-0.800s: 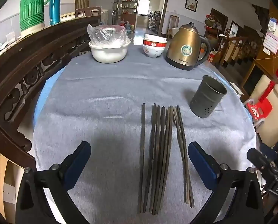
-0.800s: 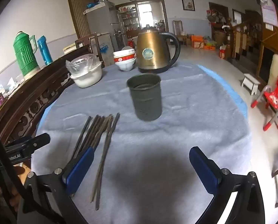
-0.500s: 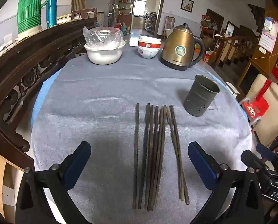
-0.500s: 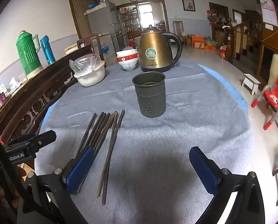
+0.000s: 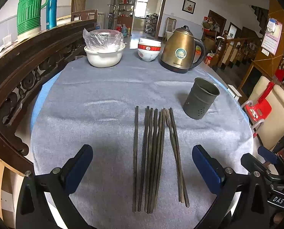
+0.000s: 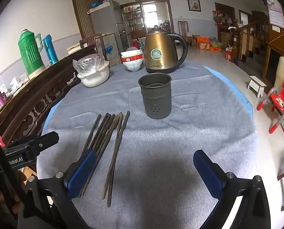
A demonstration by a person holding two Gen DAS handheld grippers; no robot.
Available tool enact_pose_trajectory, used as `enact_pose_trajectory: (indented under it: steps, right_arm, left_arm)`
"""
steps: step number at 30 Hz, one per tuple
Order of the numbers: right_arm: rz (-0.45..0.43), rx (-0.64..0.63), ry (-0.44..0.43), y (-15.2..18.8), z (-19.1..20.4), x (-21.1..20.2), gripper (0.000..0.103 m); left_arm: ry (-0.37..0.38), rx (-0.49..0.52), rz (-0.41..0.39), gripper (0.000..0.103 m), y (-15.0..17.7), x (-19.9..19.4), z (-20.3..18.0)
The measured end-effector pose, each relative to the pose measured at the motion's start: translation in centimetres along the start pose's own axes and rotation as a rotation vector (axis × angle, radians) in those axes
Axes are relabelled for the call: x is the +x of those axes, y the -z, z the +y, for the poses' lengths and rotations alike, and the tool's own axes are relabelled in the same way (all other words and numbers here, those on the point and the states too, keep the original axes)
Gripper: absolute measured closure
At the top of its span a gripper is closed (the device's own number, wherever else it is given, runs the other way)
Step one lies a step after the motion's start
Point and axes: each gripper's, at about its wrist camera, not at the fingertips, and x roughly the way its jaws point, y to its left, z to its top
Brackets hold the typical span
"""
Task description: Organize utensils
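Several dark wooden chopsticks lie side by side on the grey tablecloth, pointing away from me. A grey metal utensil cup stands upright just to their far right. My left gripper is open and empty, hovering over the near ends of the chopsticks. In the right wrist view the chopsticks lie to the left and the cup stands ahead. My right gripper is open and empty, to the right of the chopsticks.
At the far side stand a gold kettle, stacked bowls and a white bowl covered in plastic. A carved dark wooden rail borders the left. A red chair stands on the floor to the right.
Both grippers have drawn back and risen a little, so the chopsticks and cup sit further off in both views. Both stay open and nothing on the table has moved.
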Motion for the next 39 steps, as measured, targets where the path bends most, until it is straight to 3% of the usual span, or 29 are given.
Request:
enact_pose_trajectory:
  steps: [39]
  right_arm:
    - [-0.002, -0.020, 0.010, -0.07, 0.29, -0.02, 0.000]
  left_arm:
    - [0.001, -0.003, -0.010, 0.000, -0.02, -0.50, -0.18]
